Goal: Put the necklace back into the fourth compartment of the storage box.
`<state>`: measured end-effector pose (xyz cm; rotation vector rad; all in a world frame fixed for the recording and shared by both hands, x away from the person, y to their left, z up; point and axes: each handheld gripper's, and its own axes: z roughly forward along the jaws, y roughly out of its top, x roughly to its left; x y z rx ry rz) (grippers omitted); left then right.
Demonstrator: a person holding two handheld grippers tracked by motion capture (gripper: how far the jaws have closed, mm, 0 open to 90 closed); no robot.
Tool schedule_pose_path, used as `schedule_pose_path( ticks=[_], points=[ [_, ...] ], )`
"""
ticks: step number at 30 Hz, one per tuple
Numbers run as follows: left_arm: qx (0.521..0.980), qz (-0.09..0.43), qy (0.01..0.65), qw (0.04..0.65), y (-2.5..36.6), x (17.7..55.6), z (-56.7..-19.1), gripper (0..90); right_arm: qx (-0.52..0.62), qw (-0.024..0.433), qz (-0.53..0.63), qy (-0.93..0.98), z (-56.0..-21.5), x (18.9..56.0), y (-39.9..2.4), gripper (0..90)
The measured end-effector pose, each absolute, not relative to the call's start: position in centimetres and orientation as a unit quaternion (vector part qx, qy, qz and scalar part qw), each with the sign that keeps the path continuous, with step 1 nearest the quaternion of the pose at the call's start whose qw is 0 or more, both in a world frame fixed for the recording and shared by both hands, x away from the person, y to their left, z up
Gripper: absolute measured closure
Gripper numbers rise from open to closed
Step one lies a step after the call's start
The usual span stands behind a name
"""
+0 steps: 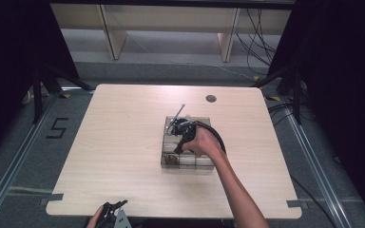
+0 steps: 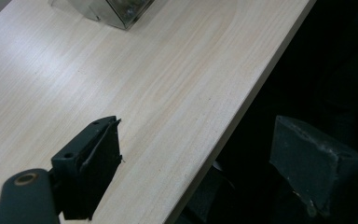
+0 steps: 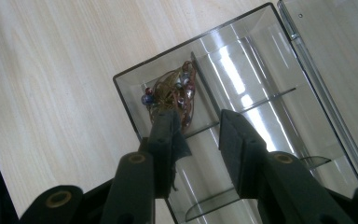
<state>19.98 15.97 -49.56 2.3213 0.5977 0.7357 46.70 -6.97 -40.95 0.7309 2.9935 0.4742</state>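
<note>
right gripper (image 3: 200, 128): mine, jaws apart, over the clear box (image 3: 261, 70)
beads (image 3: 171, 91): tangled in corner compartment, divider beside them
left gripper (image 2: 200, 154): jaws apart, empty, at table (image 2: 121, 79) near edge
lid (image 1: 177, 115): propped open

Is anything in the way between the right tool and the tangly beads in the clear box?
Nothing visible is. The right tool hangs open over the clear box, whose lid is open. The beads lie uncovered in a corner compartment, just past one jaw's tip; a thin divider runs beside them.
</note>
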Motion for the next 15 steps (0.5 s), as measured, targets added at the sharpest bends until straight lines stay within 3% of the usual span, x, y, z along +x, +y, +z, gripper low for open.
schedule_pose_path(
  ticks=[15],
  points=[
    [0.882, 0.277, 0.225, 0.307, 16.1, 20.0, -49.5, 15.4, 0.238, 0.008, 0.174, 0.955, -39.7, 45.5, -8.7, 60.3]
  ],
)
